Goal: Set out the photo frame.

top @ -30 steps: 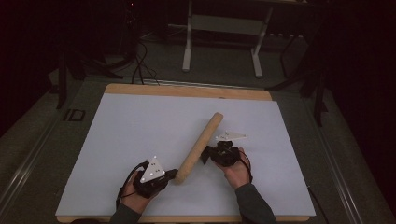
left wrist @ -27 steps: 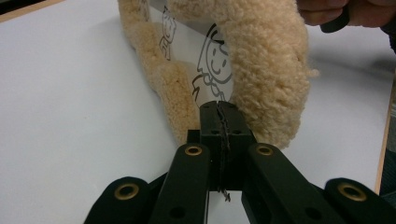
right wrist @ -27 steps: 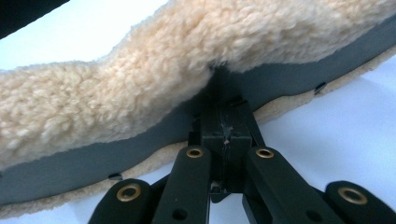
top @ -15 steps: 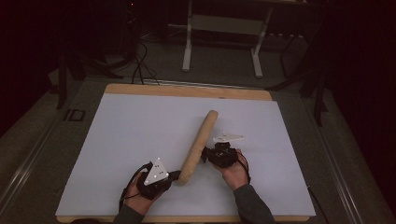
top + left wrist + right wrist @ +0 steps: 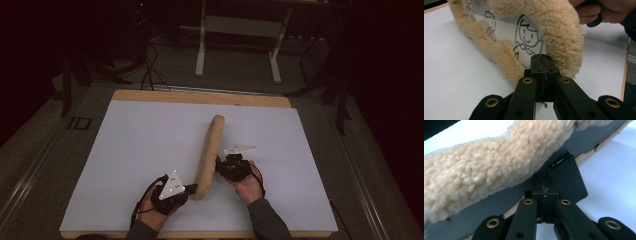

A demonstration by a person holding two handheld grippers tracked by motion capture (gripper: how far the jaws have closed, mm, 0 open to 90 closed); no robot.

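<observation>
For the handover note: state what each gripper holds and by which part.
Both hold one fleece-edged item. The left gripper pinches its thin printed inner sheet near one end; the right gripper pinches its grey inner panel beside the fleece.

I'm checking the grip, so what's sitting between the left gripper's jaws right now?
In the left gripper view, the left gripper is shut on the thin cartoon-printed sheet bordered by the fleecy trim.

Fleece-edged pouch (image 5: 209, 154) swung from slanted towards upright on the table, far end nearer centre
</observation>
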